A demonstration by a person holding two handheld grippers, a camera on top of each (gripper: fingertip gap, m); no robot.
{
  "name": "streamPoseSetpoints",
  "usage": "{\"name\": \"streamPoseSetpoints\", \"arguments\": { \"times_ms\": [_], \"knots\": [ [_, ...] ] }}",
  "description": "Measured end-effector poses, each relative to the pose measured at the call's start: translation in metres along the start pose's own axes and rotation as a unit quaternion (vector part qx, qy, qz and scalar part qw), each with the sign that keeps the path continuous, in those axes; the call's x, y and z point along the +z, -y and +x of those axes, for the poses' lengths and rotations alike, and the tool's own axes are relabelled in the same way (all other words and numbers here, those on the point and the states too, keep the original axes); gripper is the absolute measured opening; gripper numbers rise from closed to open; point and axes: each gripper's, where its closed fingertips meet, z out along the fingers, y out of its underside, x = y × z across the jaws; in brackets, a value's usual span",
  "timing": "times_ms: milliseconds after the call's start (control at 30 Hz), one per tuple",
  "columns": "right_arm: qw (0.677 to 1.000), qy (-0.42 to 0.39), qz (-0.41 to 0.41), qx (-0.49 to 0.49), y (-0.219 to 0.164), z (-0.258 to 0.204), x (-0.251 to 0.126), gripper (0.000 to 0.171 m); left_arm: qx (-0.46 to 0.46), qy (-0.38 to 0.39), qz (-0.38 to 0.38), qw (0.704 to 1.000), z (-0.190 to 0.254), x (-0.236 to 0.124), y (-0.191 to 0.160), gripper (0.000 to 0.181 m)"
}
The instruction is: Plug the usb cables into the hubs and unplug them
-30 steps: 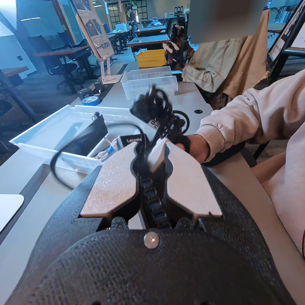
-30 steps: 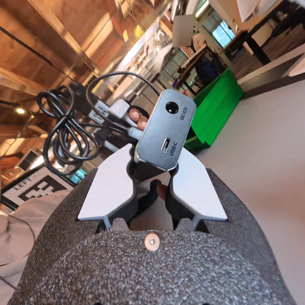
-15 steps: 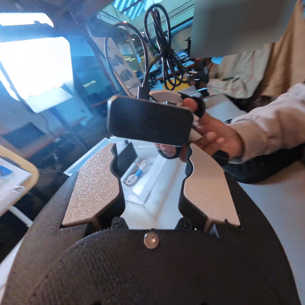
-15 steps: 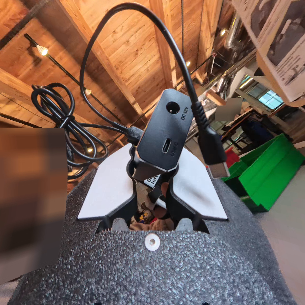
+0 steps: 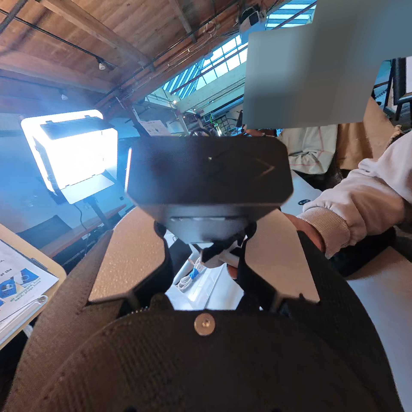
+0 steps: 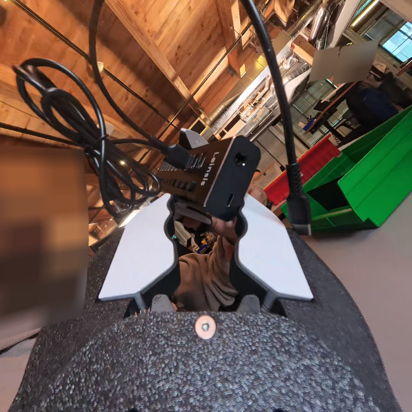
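Note:
A black USB hub (image 5: 209,174) fills the middle of the left wrist view. My left gripper (image 5: 206,225) is shut across the hub's width, with its port side facing me. In the right wrist view the hub (image 6: 223,178) is tilted, and a left gripper finger (image 6: 189,138) shows behind it. My right gripper (image 6: 206,200) is open, its fingers apart around the hub's near end. A black USB plug (image 6: 177,155) sits in a hub port, and its bundled cable (image 6: 73,124) hangs to the left. The hub's own lead ends in a loose connector (image 6: 299,214).
A green bin (image 6: 367,189) and a red bin (image 6: 312,169) stand on the grey table (image 6: 356,289). A white tray (image 5: 211,296) below holds a coiled white cable (image 5: 189,278). A bright lamp panel (image 5: 71,151) and a clipboard (image 5: 22,289) are on the left. A light-sleeved arm (image 5: 356,205) is on the right.
My left gripper let go of the hub, opened, then came back and closed across its width. The hub has tilted in the right view and my right fingers have spread apart.

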Motion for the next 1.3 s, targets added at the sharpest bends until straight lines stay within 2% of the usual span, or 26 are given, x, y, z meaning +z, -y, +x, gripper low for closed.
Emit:
{"name": "streamPoseSetpoints", "arguments": {
  "times_ms": [167,333,433,500,600,733,800,833,967,1033,1133,1300],
  "knots": [
    [0.998,-0.060,-0.016,-0.032,0.004,0.023,-0.011,0.051,-0.004,-0.008,-0.009,1.000,-0.015,-0.020,0.018,0.071],
    [0.991,-0.098,0.040,-0.081,0.047,0.029,-0.034,0.047,-0.006,-0.024,-0.030,0.999,-0.021,-0.034,0.023,0.071],
    [0.968,-0.139,0.014,-0.208,0.068,0.014,-0.040,0.044,0.009,-0.039,-0.059,0.997,-0.017,-0.034,0.018,0.071],
    [0.919,-0.182,-0.044,-0.347,0.075,-0.003,-0.038,0.040,0.016,-0.052,-0.088,0.995,-0.014,-0.033,0.006,0.071],
    [0.810,-0.239,-0.159,-0.512,0.075,-0.023,-0.022,0.039,0.017,-0.076,-0.149,0.986,-0.010,-0.033,-0.023,0.071],
    [0.694,-0.244,-0.379,-0.561,0.031,-0.005,0.003,0.040,-0.016,-0.096,-0.175,0.980,-0.007,-0.032,-0.047,0.071],
    [0.636,-0.242,-0.440,-0.586,0.016,0.017,0.014,0.038,-0.030,-0.105,-0.176,0.978,-0.005,-0.035,-0.050,0.071],
    [0.624,-0.232,-0.463,-0.585,0.007,0.027,0.019,0.035,-0.030,-0.108,-0.180,0.977,-0.005,-0.036,-0.051,0.071],
    [0.608,-0.215,-0.508,-0.571,-0.014,0.056,0.029,0.029,-0.024,-0.112,-0.188,0.976,-0.005,-0.045,-0.048,0.071],
    [0.606,-0.216,-0.504,-0.577,-0.016,0.064,0.033,0.030,-0.028,-0.115,-0.187,0.975,-0.006,-0.048,-0.048,0.071],
    [0.636,-0.187,-0.494,-0.564,-0.026,0.062,0.037,0.016,-0.029,-0.124,-0.194,0.973,-0.003,-0.048,-0.054,0.071],
    [0.656,-0.177,-0.488,-0.548,-0.029,0.065,0.033,0.016,-0.040,-0.129,-0.187,0.973,-0.001,-0.046,-0.058,0.071]
  ]
}}
